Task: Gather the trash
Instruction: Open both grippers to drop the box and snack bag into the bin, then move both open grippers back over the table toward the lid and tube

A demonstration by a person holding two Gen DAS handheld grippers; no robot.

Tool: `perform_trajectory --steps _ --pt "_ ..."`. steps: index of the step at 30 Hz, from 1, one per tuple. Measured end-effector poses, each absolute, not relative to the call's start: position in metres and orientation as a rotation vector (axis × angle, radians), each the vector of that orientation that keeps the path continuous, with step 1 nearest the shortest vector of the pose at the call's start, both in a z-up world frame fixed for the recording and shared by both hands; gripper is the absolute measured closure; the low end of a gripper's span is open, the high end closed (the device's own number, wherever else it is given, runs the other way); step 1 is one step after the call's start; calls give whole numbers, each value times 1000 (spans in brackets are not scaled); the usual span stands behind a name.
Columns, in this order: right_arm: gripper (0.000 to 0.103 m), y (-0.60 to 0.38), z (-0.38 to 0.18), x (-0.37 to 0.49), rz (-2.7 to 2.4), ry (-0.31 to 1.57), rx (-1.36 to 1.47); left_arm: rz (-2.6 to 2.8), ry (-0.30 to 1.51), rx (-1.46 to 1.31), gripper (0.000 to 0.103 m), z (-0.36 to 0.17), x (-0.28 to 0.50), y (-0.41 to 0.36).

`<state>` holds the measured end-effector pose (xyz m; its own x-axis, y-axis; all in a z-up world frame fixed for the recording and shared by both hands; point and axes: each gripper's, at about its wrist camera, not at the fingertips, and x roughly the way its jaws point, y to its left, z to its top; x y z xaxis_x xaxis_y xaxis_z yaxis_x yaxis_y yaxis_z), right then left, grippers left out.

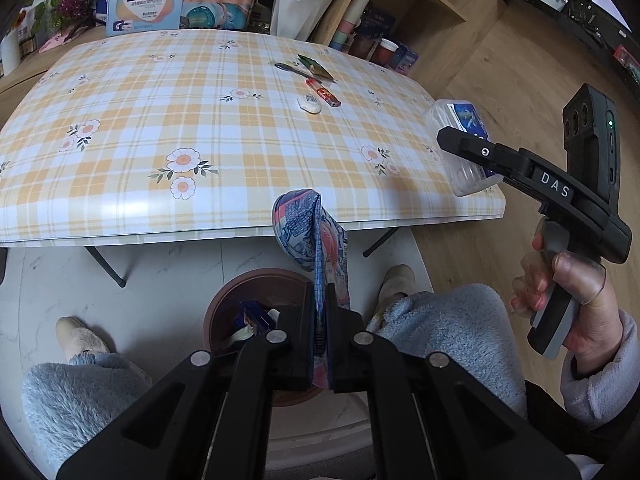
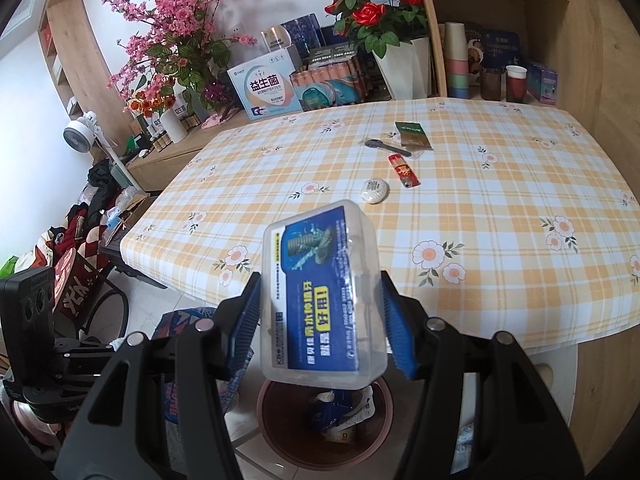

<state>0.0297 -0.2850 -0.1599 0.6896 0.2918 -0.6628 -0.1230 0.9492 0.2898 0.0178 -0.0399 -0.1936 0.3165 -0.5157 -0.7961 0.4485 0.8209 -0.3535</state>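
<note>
My left gripper [image 1: 319, 308] is shut on a flat wrapper [image 1: 308, 228] printed in blue and red. The wrapper sticks up from the jaws, above a round brown bin [image 1: 224, 304] on the floor that holds a few scraps. My right gripper [image 2: 320, 280] is shut on a clear plastic box [image 2: 320, 292] with a blue label, held over the same bin [image 2: 276, 440] at the table's front edge. On the checked tablecloth [image 2: 480, 280] lie a green packet [image 2: 414, 136], a dark pen [image 2: 386, 147], a red lighter [image 2: 404, 170] and a white round piece [image 2: 374, 191].
A person's knees in pale blue fleece [image 1: 448, 320] and slippers [image 1: 78, 334] flank the bin. Boxes [image 2: 266, 88], flower pots [image 2: 404, 68] and cups [image 2: 456, 60] line the table's far side and the wooden shelf. Clothes and a fan [image 2: 80, 128] crowd the floor at left.
</note>
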Motion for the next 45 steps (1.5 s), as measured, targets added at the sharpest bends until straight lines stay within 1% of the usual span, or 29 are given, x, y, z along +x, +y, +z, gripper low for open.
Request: perform_trajectory --steps 3,4,6,7,8,9,12,14,15,17,19,28,40,41,42,43,44,45 --pt "45 -285 -160 30 234 777 231 -640 1086 -63 98 -198 20 -43" --pt "45 -285 -160 30 233 777 231 -644 1082 -56 97 -198 20 -45" --pt "45 -285 -160 30 234 779 232 -642 1058 -27 80 -198 18 -48" --pt "45 -284 -161 30 234 781 231 -633 1046 -15 60 -197 17 -48" --pt "45 -284 -162 31 235 783 229 -621 1022 -14 50 -194 16 -47" --pt "45 -284 -162 30 236 786 225 -615 1006 -19 48 -192 16 -45" --pt "45 -283 -165 30 239 791 216 -578 955 -39 38 -182 19 -36" --pt "45 -282 -165 28 239 793 203 -537 905 -64 27 -174 20 -26" --pt "45 -282 -165 28 239 794 197 -522 888 -79 24 -170 21 -22" --pt "45 -281 -165 27 239 799 190 -492 847 -110 16 -162 22 -14" --pt "45 -280 -166 24 240 804 185 -464 813 -113 13 -155 23 -8" --pt "45 -269 -175 14 259 841 143 -335 693 -95 7 -135 20 12" --pt "45 -247 -188 11 295 887 105 -237 634 -60 6 -133 16 24" --pt "43 -246 -189 11 299 889 104 -238 632 -59 6 -133 16 24" --pt "36 -245 -189 11 300 888 104 -241 631 -61 6 -134 16 25" --pt "32 -245 -188 11 300 885 104 -248 631 -64 6 -134 16 25" --pt "24 -244 -188 11 299 882 104 -259 631 -69 6 -134 16 25" --pt "19 -244 -187 10 299 875 101 -266 630 -71 6 -135 16 25"
